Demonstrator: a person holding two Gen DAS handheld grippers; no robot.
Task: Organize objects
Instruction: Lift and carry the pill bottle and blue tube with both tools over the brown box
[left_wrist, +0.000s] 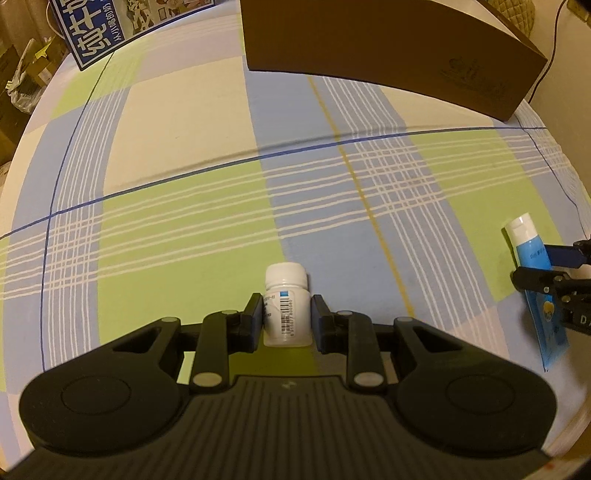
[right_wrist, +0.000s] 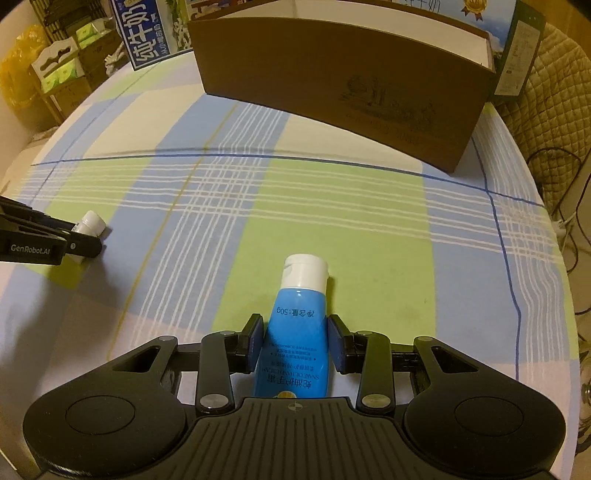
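A small white pill bottle (left_wrist: 286, 310) with a barcode label lies on the plaid cloth between the fingers of my left gripper (left_wrist: 285, 321), whose pads press its sides. It also shows in the right wrist view (right_wrist: 89, 222). A blue hand-cream tube (right_wrist: 297, 332) with a white cap lies between the fingers of my right gripper (right_wrist: 295, 345), pads touching or almost touching its sides. The tube also shows in the left wrist view (left_wrist: 532, 266), with the right gripper (left_wrist: 554, 269) around it. A brown cardboard box (right_wrist: 343, 85), open at the top, stands at the far side.
A blue milk carton box (left_wrist: 107, 33) stands at the far left. A plaid tablecloth (left_wrist: 207, 206) covers the round table. Boxes and bags (right_wrist: 55, 77) sit on the floor at left; a quilted chair back (right_wrist: 554, 88) and cables are at right.
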